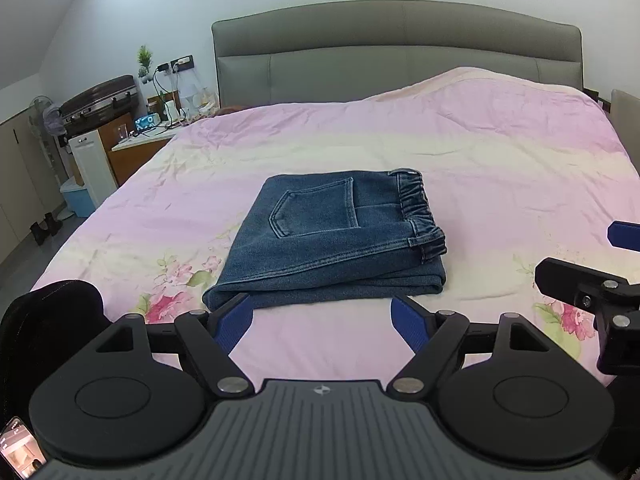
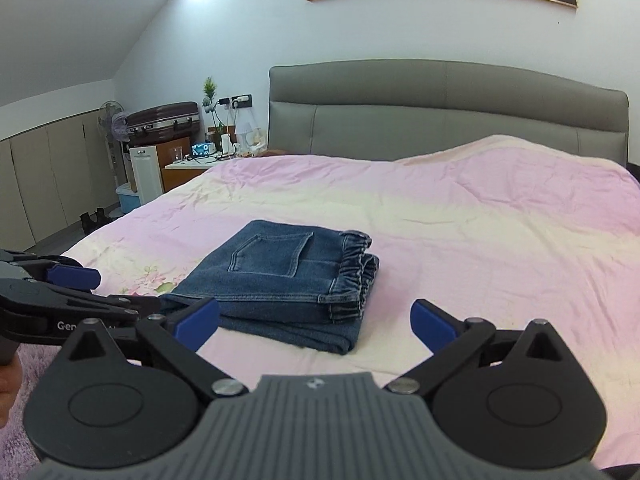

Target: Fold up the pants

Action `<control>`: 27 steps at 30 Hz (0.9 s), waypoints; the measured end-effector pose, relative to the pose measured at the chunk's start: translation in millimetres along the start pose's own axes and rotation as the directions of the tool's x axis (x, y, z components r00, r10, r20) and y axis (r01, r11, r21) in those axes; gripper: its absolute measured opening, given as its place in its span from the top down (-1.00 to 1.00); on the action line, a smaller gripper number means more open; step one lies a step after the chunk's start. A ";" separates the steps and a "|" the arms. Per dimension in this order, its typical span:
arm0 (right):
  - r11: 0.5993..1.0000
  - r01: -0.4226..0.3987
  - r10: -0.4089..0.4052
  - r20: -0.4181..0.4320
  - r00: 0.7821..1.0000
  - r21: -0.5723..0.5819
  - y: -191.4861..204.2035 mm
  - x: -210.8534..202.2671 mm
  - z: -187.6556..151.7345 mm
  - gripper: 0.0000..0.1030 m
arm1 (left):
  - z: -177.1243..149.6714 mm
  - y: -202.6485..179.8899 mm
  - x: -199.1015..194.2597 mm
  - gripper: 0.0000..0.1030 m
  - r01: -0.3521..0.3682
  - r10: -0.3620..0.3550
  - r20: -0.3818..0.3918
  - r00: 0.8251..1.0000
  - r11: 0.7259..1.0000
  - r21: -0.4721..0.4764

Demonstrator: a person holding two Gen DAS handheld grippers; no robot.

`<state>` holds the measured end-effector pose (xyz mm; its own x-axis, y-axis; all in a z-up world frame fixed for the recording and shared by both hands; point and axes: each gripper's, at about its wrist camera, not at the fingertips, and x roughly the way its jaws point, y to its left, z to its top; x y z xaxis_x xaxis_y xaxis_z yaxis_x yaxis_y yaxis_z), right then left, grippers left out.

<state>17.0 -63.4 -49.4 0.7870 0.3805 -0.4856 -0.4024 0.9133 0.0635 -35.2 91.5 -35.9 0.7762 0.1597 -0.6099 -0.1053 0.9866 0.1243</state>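
The left gripper [image 1: 322, 316] hangs with its blue-padded fingers [image 1: 236, 320] spread wide and nothing between them, just short of the near edge of the folded pants [image 1: 332, 240]. The right gripper [image 2: 316, 322] is likewise spread apart and empty, its left pad just in front of the near left corner of the pants [image 2: 280, 280]. Directly ahead of both grippers the blue denim pants lie folded into a compact rectangle on the bed [image 1: 500, 168], back pocket facing up and the elastic waistband at the right side of the stack. The bed cover is pink and cream with a flower print near the grippers. Beyond the pants stands a grey padded headboard [image 1: 400, 52]. Far off to the left are a nightstand [image 1: 140, 148], a dark suitcase [image 1: 100, 100] and a standing fan [image 2: 110, 120].
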 end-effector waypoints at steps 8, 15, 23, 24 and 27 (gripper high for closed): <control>0.999 0.031 -0.031 -0.030 0.999 -0.009 -10.1 25.6 -7.9 -0.90 | -1.0 -13.3 16.0 -0.79 0.013 -0.013 -0.028 1.000 1.000 0.002; 1.000 0.027 -0.027 -0.054 0.998 0.011 -15.9 32.9 -12.3 -0.90 | 0.3 -16.9 20.4 -0.79 0.014 -0.014 -0.041 0.999 1.000 0.004; 1.000 0.026 -0.026 -0.038 0.999 0.010 -16.2 28.9 -10.0 -0.90 | 4.4 -19.9 14.9 -0.79 0.013 -0.013 -0.028 1.000 1.000 0.014; 1.000 0.026 -0.026 -0.036 0.999 0.009 -16.0 28.3 -10.4 -0.90 | 4.5 -19.6 14.0 -0.78 0.013 -0.013 -0.027 1.000 1.000 0.015; 1.000 0.025 -0.025 -0.032 0.999 0.009 -16.5 27.0 -10.5 -0.90 | 5.3 -19.5 12.6 -0.78 0.014 -0.014 -0.024 1.000 1.000 0.017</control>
<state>39.9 -69.7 -72.8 0.7815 0.3527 -0.5146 -0.3779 0.9239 0.0595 -20.0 74.0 -41.8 0.7627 0.1469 -0.6298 -0.0841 0.9881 0.1286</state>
